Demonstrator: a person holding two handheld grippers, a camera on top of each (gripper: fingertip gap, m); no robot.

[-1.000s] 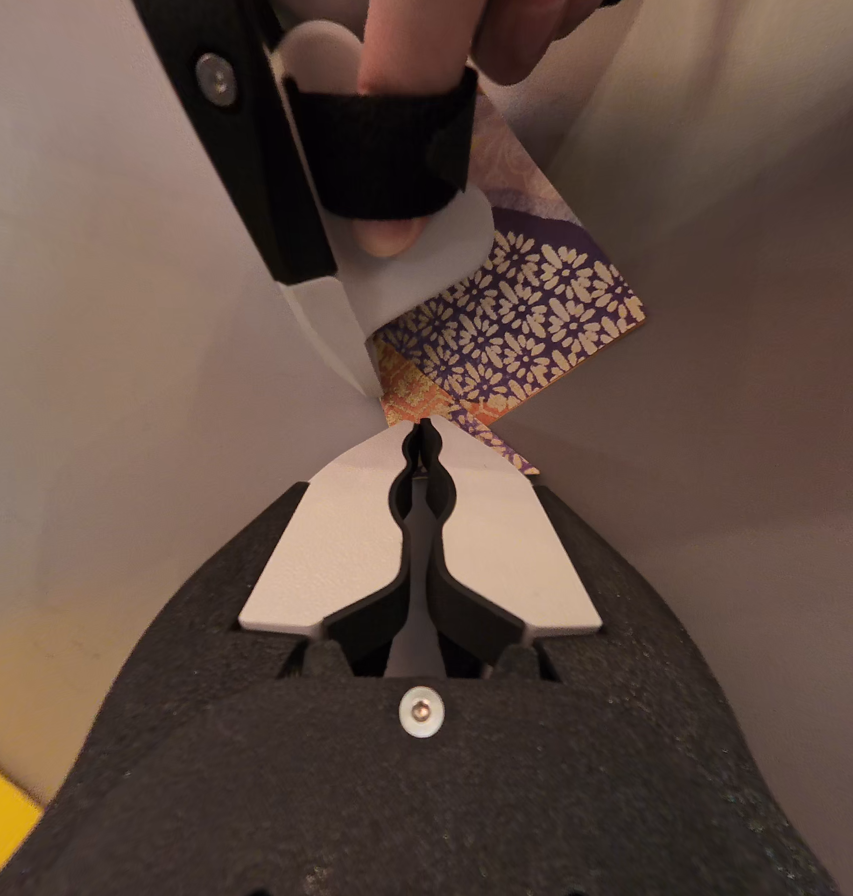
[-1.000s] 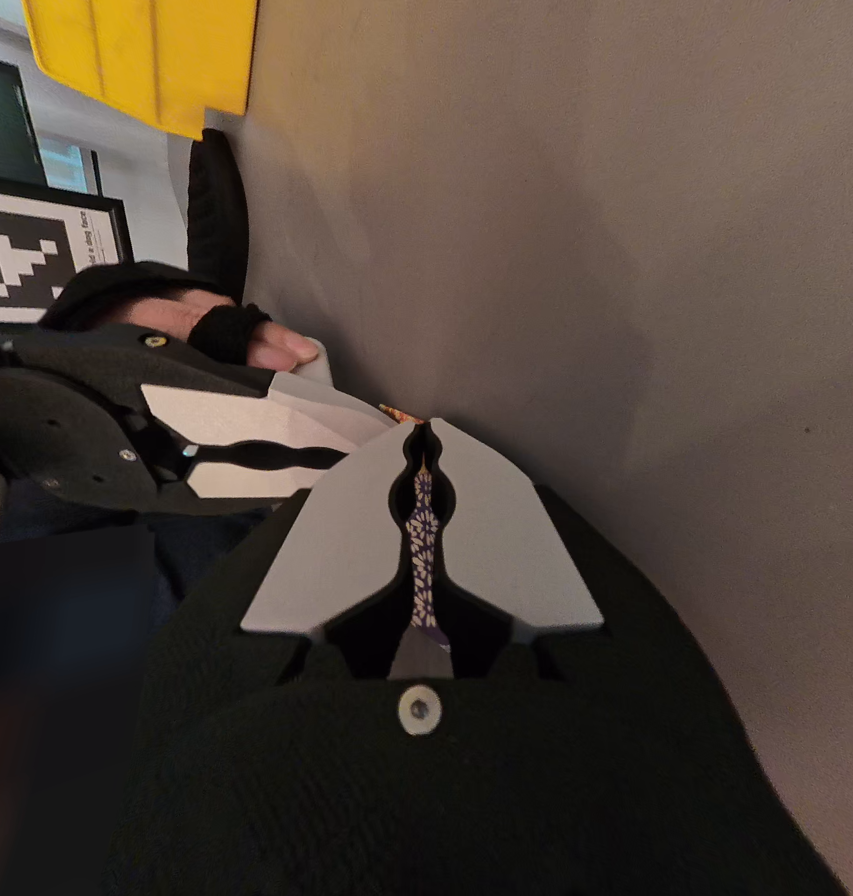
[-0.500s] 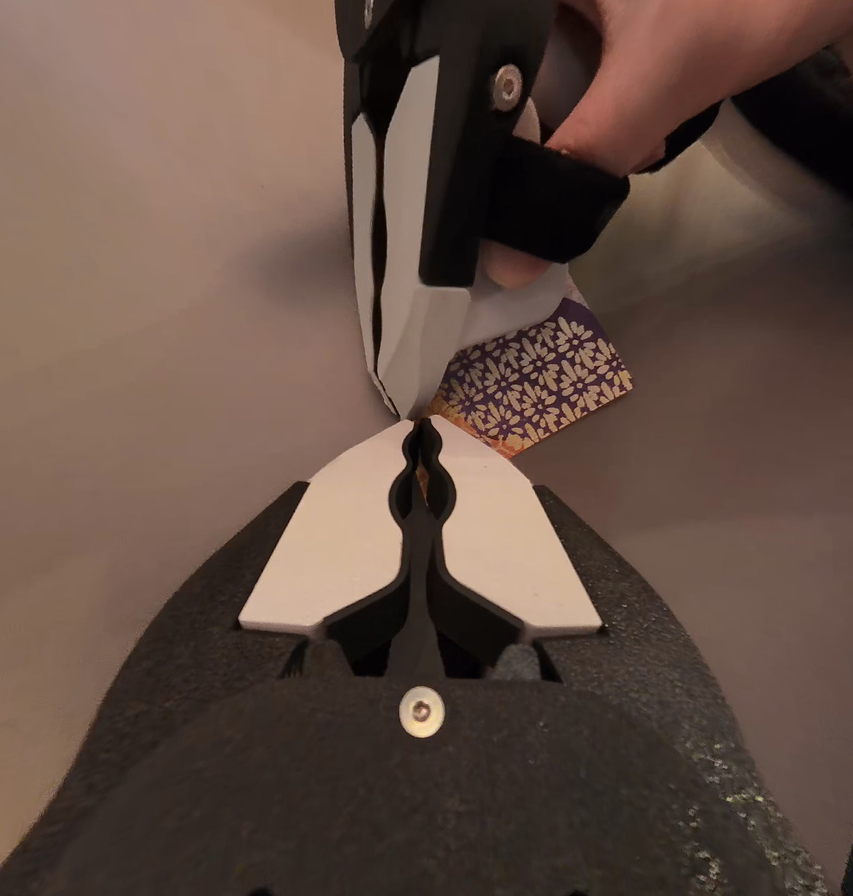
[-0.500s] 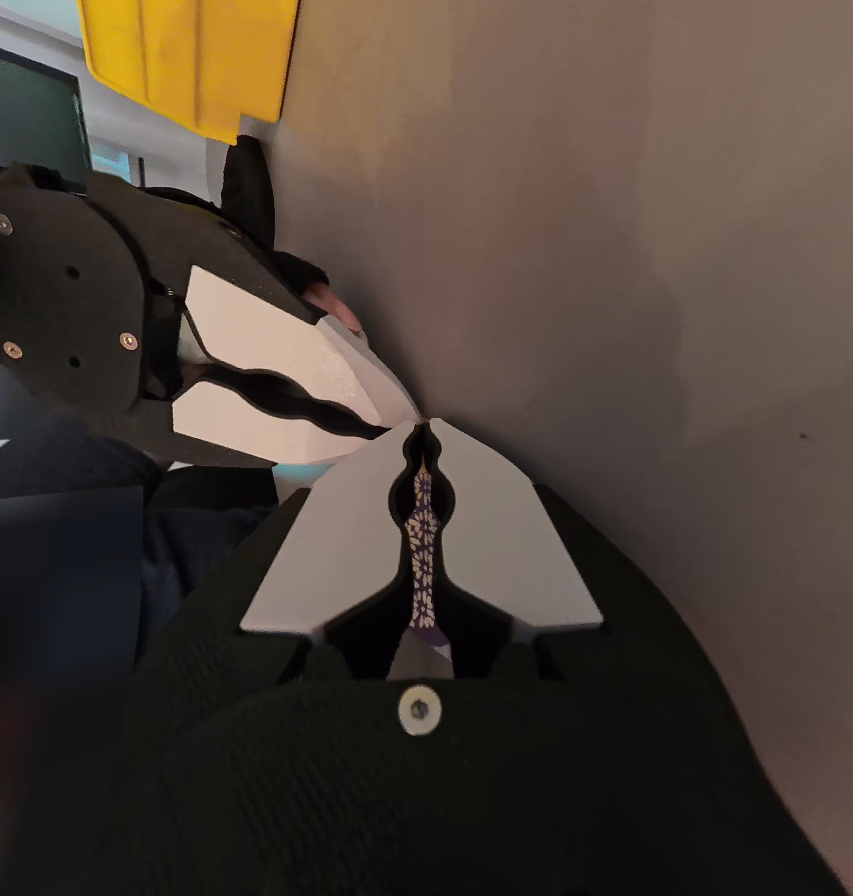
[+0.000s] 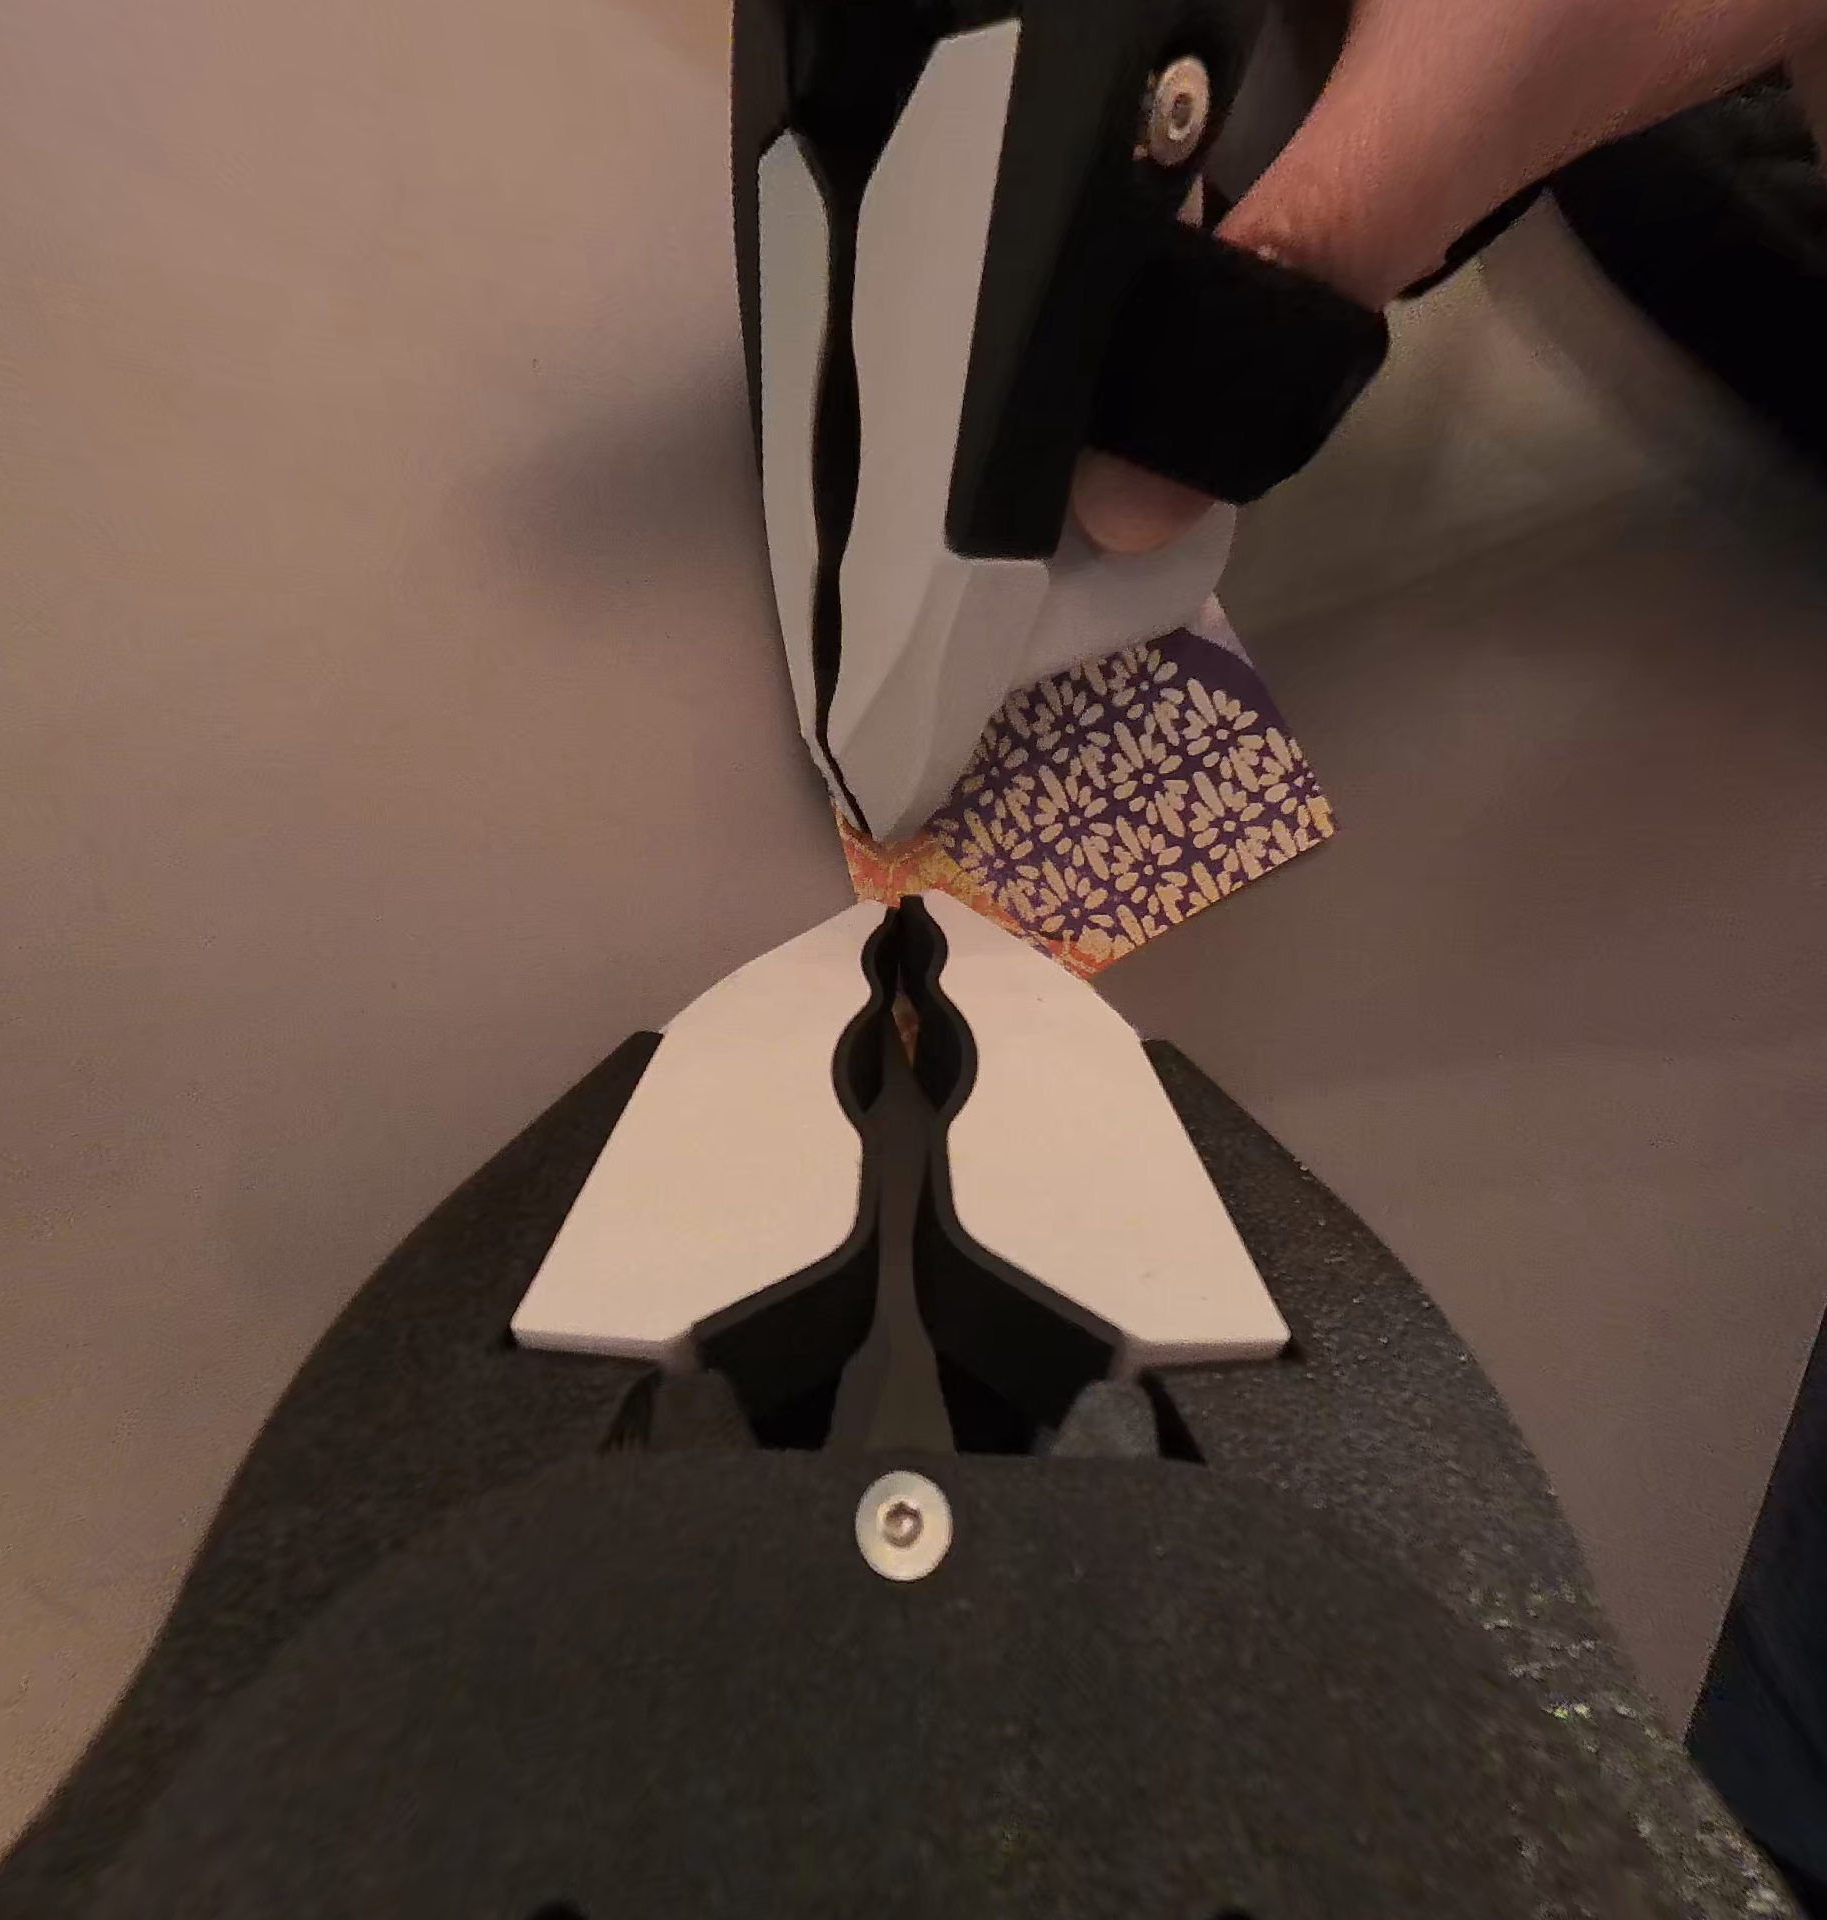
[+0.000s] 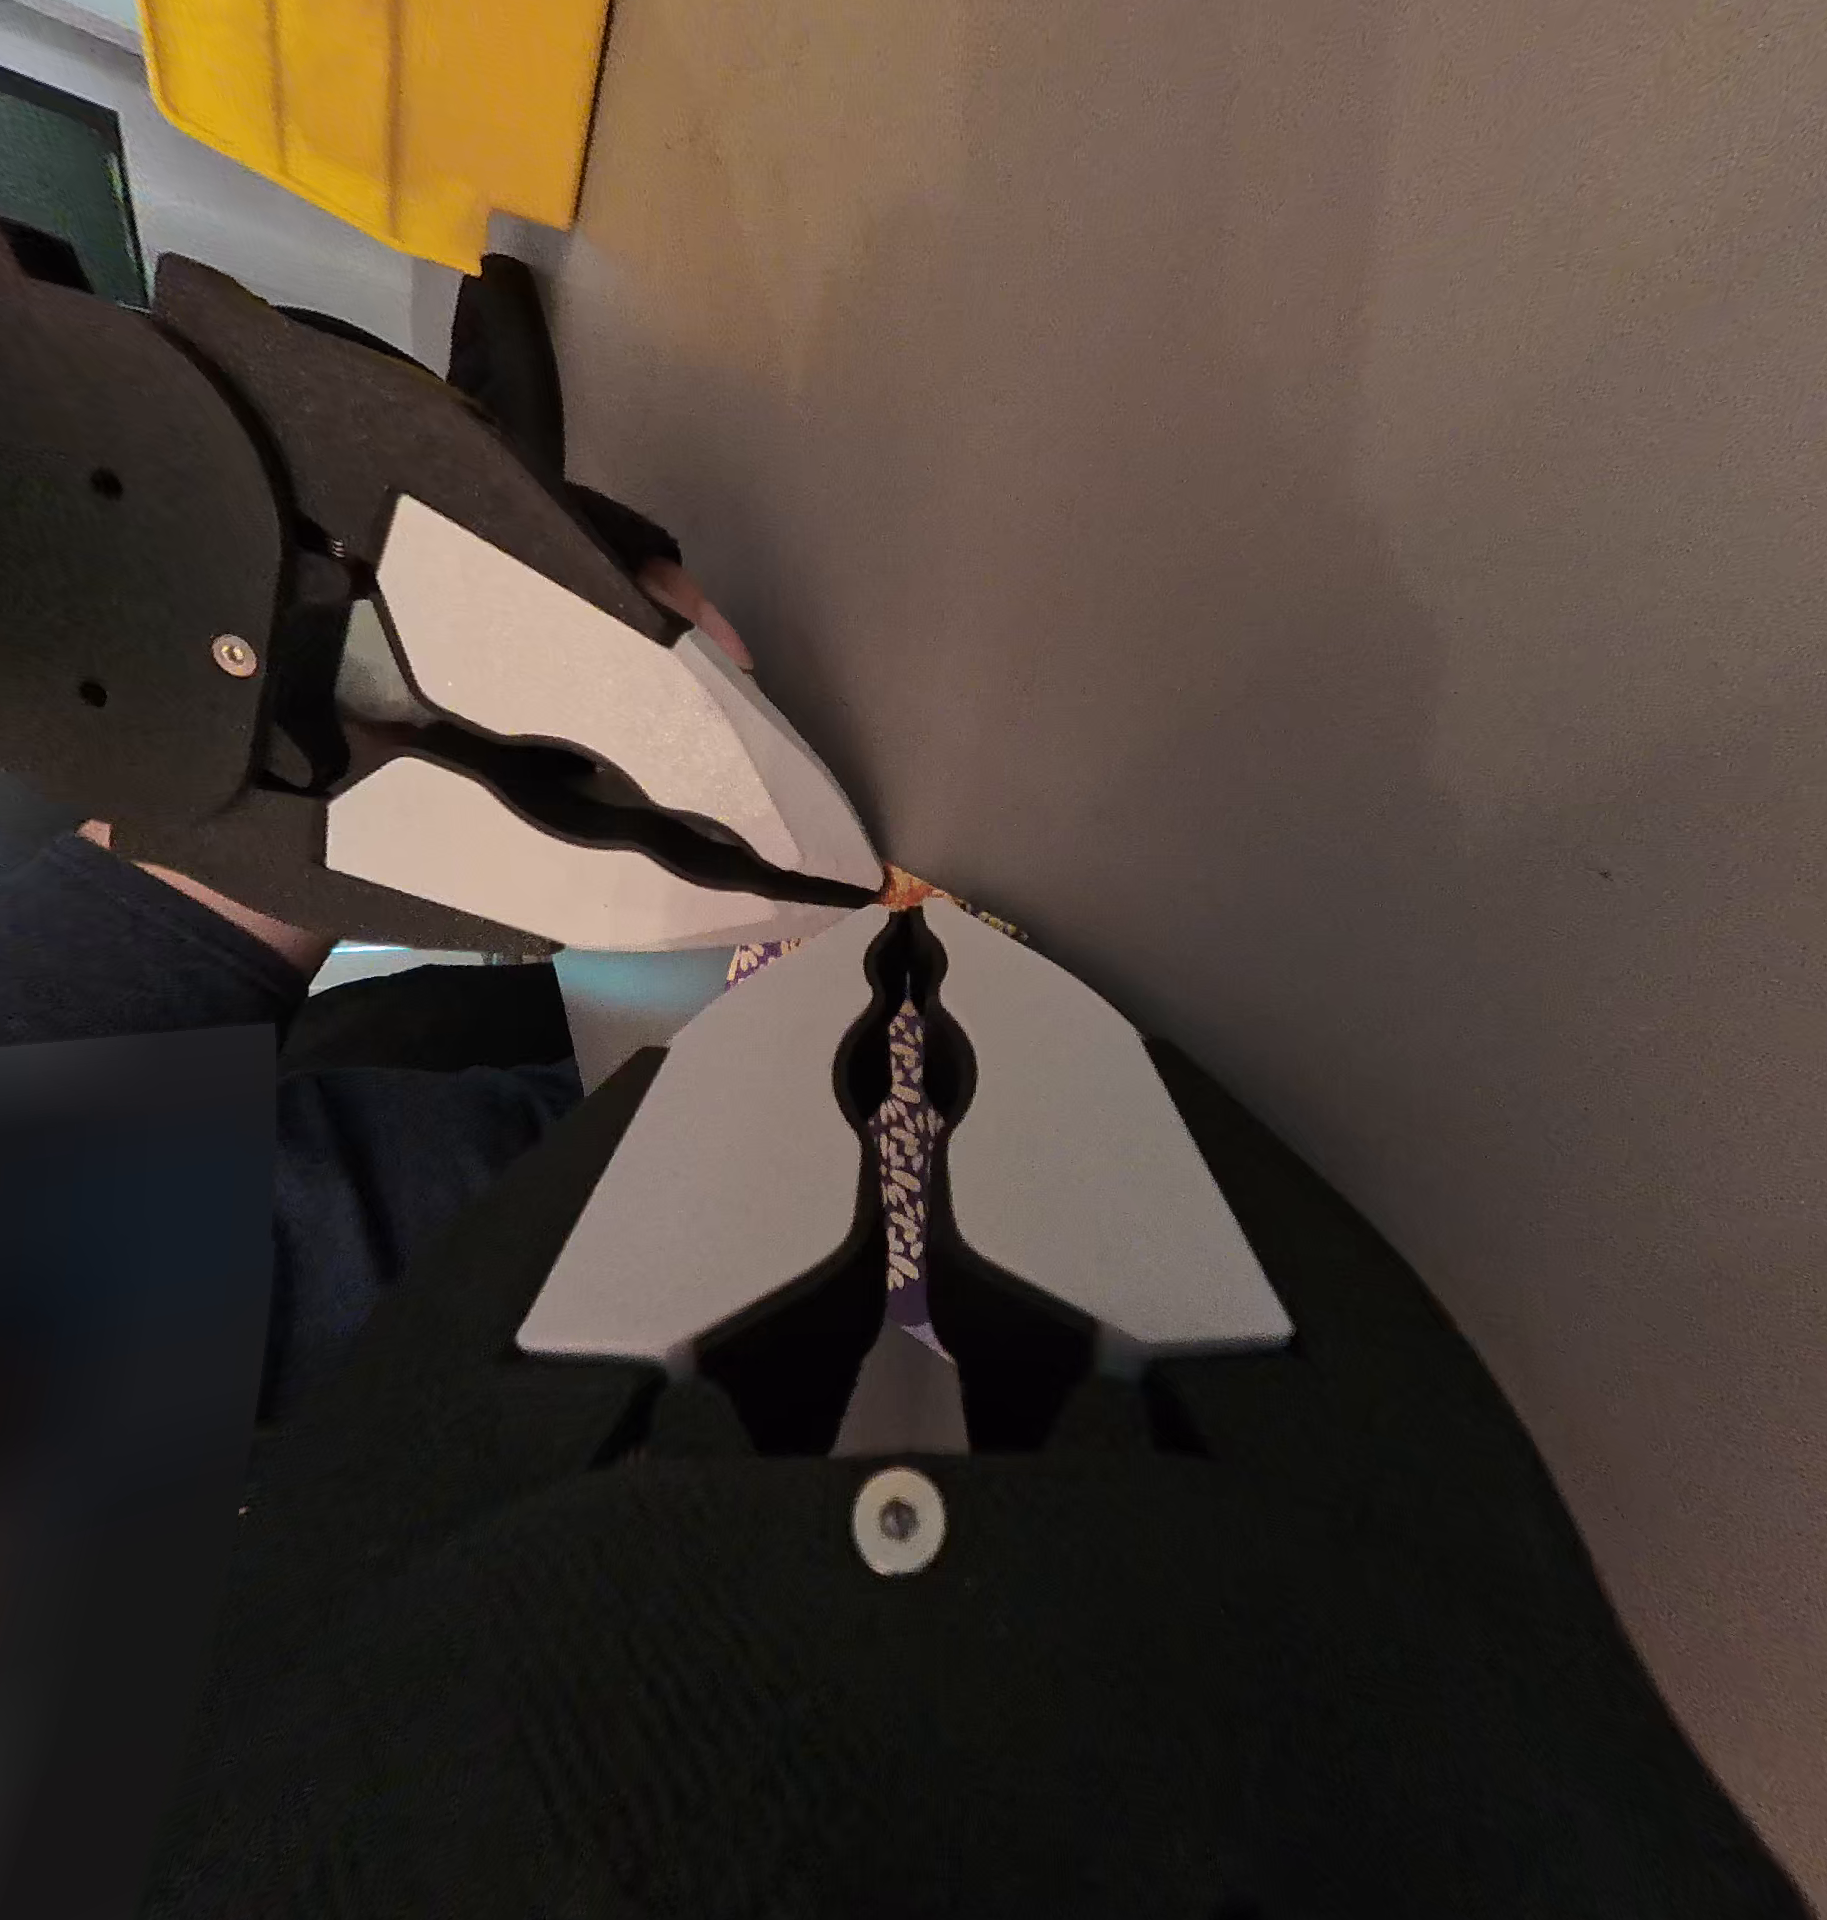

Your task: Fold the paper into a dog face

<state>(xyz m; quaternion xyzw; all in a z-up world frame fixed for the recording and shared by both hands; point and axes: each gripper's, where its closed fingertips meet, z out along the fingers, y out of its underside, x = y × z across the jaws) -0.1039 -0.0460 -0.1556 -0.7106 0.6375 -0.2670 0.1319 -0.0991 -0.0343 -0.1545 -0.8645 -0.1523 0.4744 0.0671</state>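
Note:
The folded paper is purple with cream flowers and has an orange patterned corner. It is held just above the grey table. My left gripper is shut on the orange corner, and a sliver of paper shows between its fingers. My right gripper comes down from above and is shut on the same corner, tip to tip with the left. In the right wrist view the right gripper is shut with the paper between its fingers. The left gripper reaches in from the left there.
A yellow object lies at the far edge of the grey table. A person's hand with a black strap holds the right gripper. Dark clothing fills the left of the right wrist view.
The right gripper has swung from a slant to nearly upright in the left wrist view. The left gripper has tilted and come closer in the right wrist view. Both stay shut on the paper.

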